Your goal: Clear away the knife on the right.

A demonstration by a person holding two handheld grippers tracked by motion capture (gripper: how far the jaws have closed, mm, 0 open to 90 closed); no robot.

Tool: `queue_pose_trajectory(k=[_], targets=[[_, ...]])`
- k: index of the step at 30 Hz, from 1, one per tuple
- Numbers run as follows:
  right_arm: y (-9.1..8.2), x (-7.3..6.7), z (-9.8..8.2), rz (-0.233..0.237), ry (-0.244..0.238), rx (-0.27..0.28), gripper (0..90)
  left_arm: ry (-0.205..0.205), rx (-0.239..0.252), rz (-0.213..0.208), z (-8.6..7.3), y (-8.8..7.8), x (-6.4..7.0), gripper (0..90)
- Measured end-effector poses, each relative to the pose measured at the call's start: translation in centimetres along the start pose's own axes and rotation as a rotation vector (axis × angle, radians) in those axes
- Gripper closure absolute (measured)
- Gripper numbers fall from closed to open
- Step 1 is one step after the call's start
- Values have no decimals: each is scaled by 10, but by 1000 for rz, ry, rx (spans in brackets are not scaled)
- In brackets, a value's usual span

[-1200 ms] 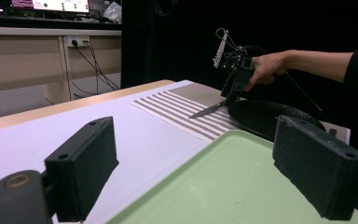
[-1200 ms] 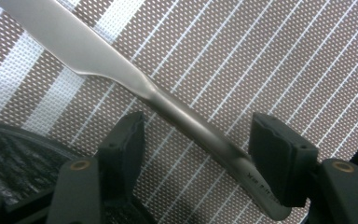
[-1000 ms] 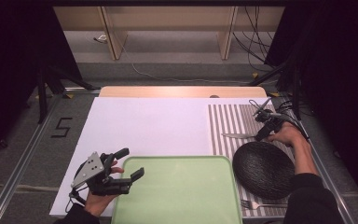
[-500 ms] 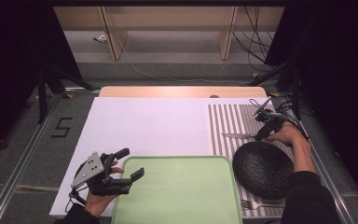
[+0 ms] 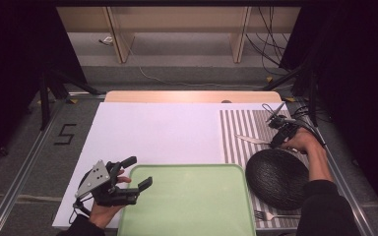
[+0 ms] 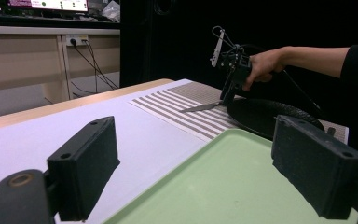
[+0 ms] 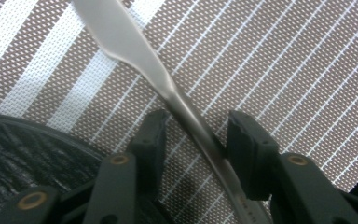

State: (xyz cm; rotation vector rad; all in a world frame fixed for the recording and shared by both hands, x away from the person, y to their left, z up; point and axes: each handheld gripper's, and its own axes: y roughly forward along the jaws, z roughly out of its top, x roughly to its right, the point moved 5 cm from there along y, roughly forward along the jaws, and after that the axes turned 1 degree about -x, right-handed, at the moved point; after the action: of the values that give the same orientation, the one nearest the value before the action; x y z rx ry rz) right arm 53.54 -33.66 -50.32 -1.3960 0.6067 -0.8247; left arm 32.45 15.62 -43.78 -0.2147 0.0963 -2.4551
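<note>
- The step in hand, as I judge it, is picking up the butter knife point(image 7: 168, 93): the right claw point(image 7: 195, 135) stands over it, one jaw on each side of the handle.
- That claw's jaws have just been closing, with the handle between them. In the right gripper view the handle runs slantwise across the gap and lies against the inner edge of one jaw, while the other jaw stands clear of it, so the grip is not yet made and I count the claw as released.
- The knife lies on the striped placemat point(image 5: 236, 132) at the right of the bench point(image 5: 152, 132), just beyond the dark round plate point(image 5: 277, 178).
- The left claw point(image 5: 137, 173) hangs released and empty at the near left corner of the green tray point(image 5: 192, 206).
- A fork point(image 5: 275, 215) lies on the placemat at the plate's near side.
- Next, I think, the jaws need to finish closing squarely on the thin handle before any lift; being slanted, it may twist or slip out.
</note>
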Motion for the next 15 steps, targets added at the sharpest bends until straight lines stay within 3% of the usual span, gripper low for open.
queue_pose_trajectory(k=[3, 5, 15], targets=[[0, -2, 1, 10, 4, -9, 633, 0, 1, 2, 0, 0, 0, 141], [-1, -2, 1, 5, -25, -22, 675, -1, -1, 1, 0, 0, 0, 142], [0, -7, 4, 6, -57, -45, 765, -1, -2, 2, 0, 0, 0, 143]])
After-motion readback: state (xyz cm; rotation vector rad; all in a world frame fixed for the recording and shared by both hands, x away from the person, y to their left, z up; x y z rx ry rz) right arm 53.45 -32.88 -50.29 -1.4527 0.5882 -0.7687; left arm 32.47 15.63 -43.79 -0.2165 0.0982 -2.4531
